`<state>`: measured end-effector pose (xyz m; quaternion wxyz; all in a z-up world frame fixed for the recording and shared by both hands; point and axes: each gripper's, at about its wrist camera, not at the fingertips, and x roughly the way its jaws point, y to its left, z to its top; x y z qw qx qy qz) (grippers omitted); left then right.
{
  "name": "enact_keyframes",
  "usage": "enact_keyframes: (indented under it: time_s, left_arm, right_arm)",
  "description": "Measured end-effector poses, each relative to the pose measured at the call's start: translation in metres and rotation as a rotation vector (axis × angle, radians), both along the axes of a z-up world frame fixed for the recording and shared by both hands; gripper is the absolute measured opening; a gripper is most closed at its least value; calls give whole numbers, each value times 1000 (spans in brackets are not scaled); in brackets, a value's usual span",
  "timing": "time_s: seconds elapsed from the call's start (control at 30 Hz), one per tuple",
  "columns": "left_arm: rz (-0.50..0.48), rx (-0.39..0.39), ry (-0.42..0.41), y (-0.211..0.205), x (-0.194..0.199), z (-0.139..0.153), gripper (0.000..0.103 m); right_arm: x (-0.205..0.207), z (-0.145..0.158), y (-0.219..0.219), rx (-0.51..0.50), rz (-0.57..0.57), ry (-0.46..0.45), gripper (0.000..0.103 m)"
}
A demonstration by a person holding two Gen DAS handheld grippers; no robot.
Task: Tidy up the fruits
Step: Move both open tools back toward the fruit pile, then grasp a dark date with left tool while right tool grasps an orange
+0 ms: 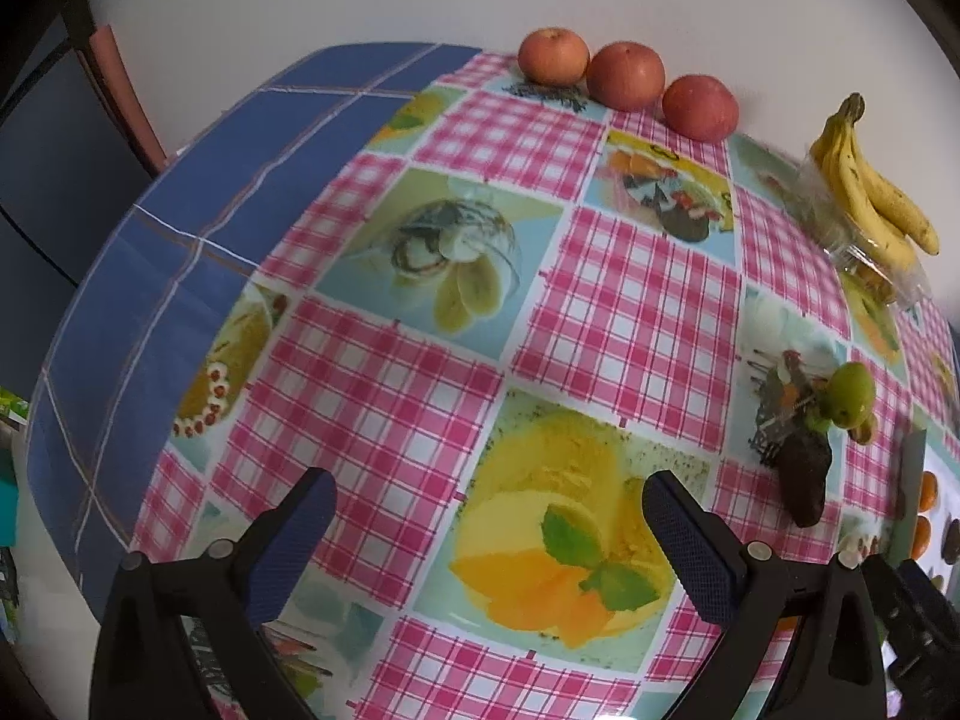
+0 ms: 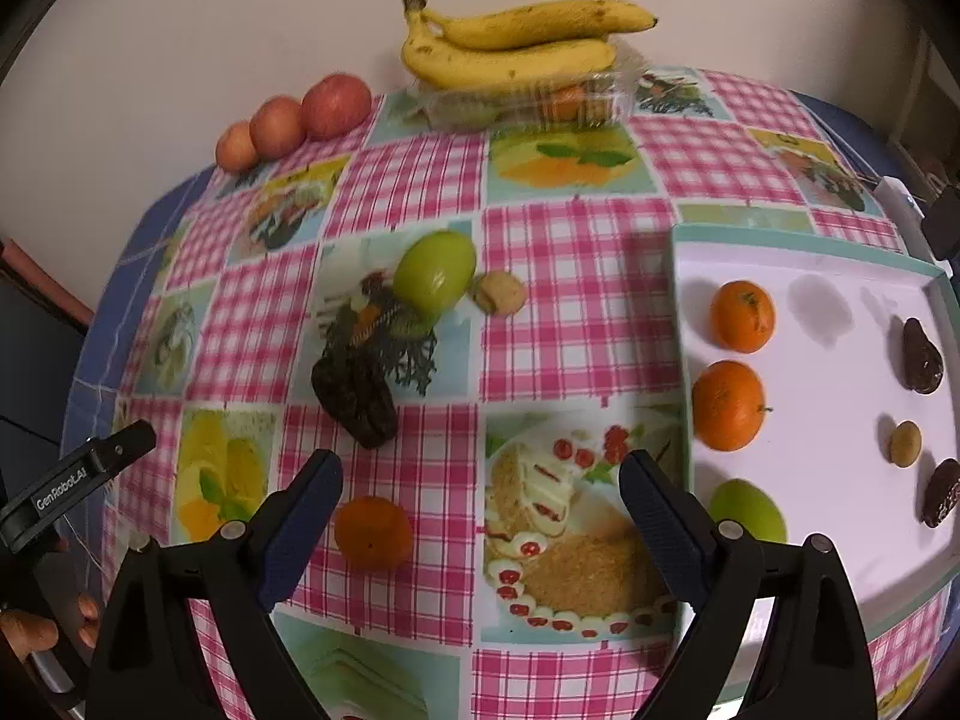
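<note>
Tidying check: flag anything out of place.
One orange sits loose on the tablecloth while two oranges lie on the white tray. Nothing looks spilled or damaged.

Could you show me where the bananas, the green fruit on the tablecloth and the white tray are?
bananas (image 2: 510,54), right wrist view, middle of the bunch.
green fruit (image 2: 435,271), right wrist view, its centre.
white tray (image 2: 828,396), right wrist view, bare floor.

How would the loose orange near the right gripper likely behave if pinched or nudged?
The orange looks round and sits on a smooth tablecloth, so it would probably roll if nudged. Its skin looks firm, so the open right gripper could likely pinch it safely.
</note>
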<state>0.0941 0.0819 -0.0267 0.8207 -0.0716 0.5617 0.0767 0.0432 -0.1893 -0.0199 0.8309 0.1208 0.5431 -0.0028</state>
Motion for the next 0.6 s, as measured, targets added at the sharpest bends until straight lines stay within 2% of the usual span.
enact_keyframes:
  time_s: [0.27, 0.37, 0.57, 0.6]
  left_arm:
    - [12, -18, 0, 2, 4, -1, 103]
    - [15, -22, 6, 2, 4, -3, 103]
    - [8, -29, 4, -3, 6, -3, 103]
    - [6, -32, 5, -4, 6, -3, 103]
  right_arm:
    - [3, -16, 29, -23, 98, 47, 92]
    - [4, -21, 37, -36, 126, 66, 83]
    - [4, -29, 45, -31, 158, 90, 81]
    - [4, -31, 47, -34, 167, 95, 75]
